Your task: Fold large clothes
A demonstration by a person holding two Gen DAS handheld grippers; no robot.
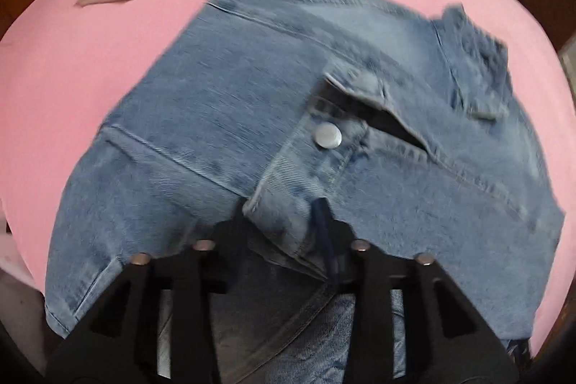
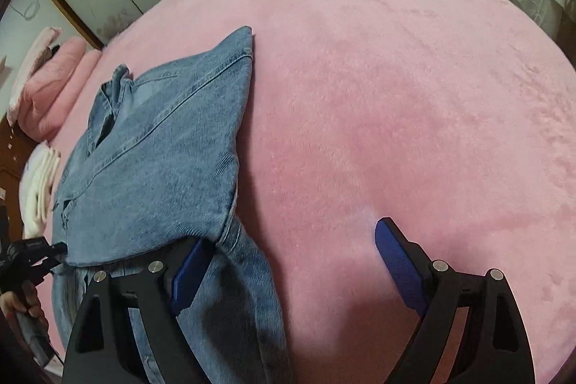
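Denim jacket (image 2: 154, 168) on the bed (image 2: 396, 96); left tool (image 1: 284, 233) pinches its cuff; right tool (image 2: 291, 261) spread beside it.

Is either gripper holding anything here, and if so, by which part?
The left gripper pinches the blue denim jacket at its folded cuff edge. The right gripper is open, holding nothing, one finger against the jacket's side.
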